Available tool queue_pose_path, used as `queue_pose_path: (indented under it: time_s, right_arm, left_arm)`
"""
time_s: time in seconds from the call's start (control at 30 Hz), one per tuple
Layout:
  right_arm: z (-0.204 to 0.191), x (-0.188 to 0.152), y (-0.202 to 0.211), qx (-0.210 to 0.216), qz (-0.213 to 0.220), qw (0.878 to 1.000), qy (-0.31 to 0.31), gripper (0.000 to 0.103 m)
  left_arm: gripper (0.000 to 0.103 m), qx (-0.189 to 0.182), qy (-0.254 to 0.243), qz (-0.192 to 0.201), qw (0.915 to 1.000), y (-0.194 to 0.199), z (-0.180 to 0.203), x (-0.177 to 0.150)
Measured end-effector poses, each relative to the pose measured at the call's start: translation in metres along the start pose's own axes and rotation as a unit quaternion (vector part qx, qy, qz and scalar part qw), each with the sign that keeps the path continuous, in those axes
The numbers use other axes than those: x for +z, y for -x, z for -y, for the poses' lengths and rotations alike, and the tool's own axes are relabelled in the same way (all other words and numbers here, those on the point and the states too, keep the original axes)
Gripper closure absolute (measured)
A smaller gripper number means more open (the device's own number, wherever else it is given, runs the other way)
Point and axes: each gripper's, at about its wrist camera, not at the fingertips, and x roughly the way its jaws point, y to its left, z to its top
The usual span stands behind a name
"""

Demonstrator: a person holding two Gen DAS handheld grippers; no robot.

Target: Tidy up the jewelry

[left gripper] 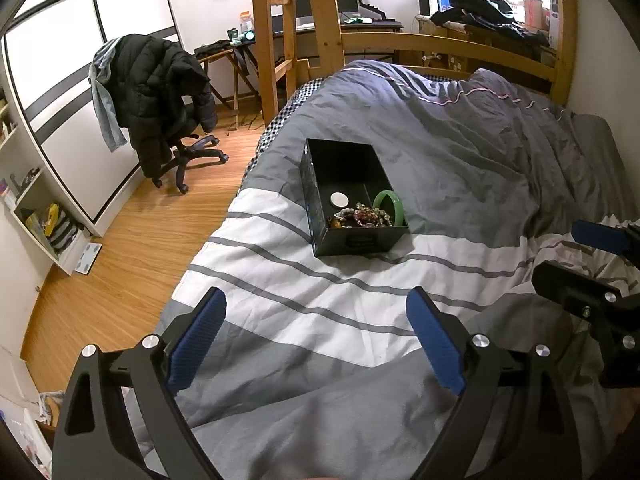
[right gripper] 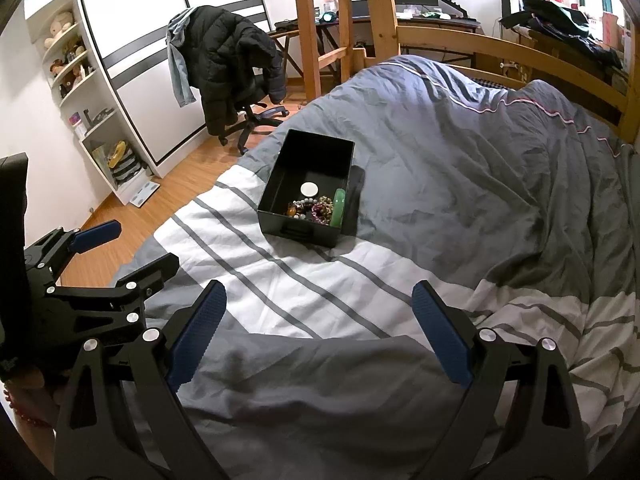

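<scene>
A black open box [left gripper: 320, 184] [right gripper: 272, 192] sits on the grey and white striped duvet. At its near end lie a green bangle [left gripper: 389, 206] [right gripper: 338, 210], a tangle of bead bracelets [left gripper: 360, 218] [right gripper: 314, 208] and a white round disc [left gripper: 339, 200] [right gripper: 309, 189]. My left gripper [left gripper: 316, 308] is open and empty, low over the duvet, well short of the box; it also shows in the right wrist view [right gripper: 132, 246]. My right gripper [right gripper: 320, 300] is open and empty, equally short of the box; it also shows in the left wrist view [left gripper: 576, 252].
The duvet [left gripper: 460, 152] [right gripper: 460, 168] is bunched into folds at the far side. A wooden bed frame and ladder [left gripper: 272, 40] stand behind. An office chair with a black jacket [left gripper: 160, 92] [right gripper: 232, 68] stands on the wood floor, left. White shelves [right gripper: 80, 80] line the wall.
</scene>
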Motion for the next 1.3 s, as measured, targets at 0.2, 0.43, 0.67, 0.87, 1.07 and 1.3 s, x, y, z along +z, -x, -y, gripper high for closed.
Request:
queue_pose_path:
  time_s: [0.2, 0.43, 0.67, 0.87, 1.07, 1.3]
  right_arm:
    - [-0.007, -0.0011, -0.0007, 0.002, 0.0, 1.0, 0.003, 0.01]
    - [-0.0043, 0.0, -0.0006, 0.003, 0.001, 1.0, -0.001, 0.01]
    - [-0.0046, -0.0001, -0.0015, 0.006, 0.001, 1.0, -0.007, 0.01]
    - [-0.0041, -0.0001, -0.0015, 0.006, 0.001, 1.0, -0.008, 0.01]
    - [-0.0024, -0.0001, -0.0032, 0.011, 0.001, 1.0, -0.017, 0.01]
    - [0.0004, 0.0005, -0.0026, 0.011, 0.0, 1.0, -0.019, 0.01]
  left_arm:
    - [0.01, 0.002, 0.004, -0.001, 1.0, 0.0014, -0.0024, 0.0007]
    - [0.01, 0.0, 0.001, -0.001, 1.0, 0.0021, -0.0031, 0.0007]
    - [0.01, 0.001, 0.002, -0.001, 1.0, 0.0011, -0.0025, 0.0011]
    - [0.01, 0.0, -0.002, 0.0, 1.0, 0.0007, -0.0022, 0.0022]
    - [0.01, 0.0, -0.002, 0.0, 1.0, 0.0007, -0.0016, 0.0022]
    - [0.01, 0.001, -0.002, 0.0, 1.0, 0.0007, -0.0015, 0.0022]
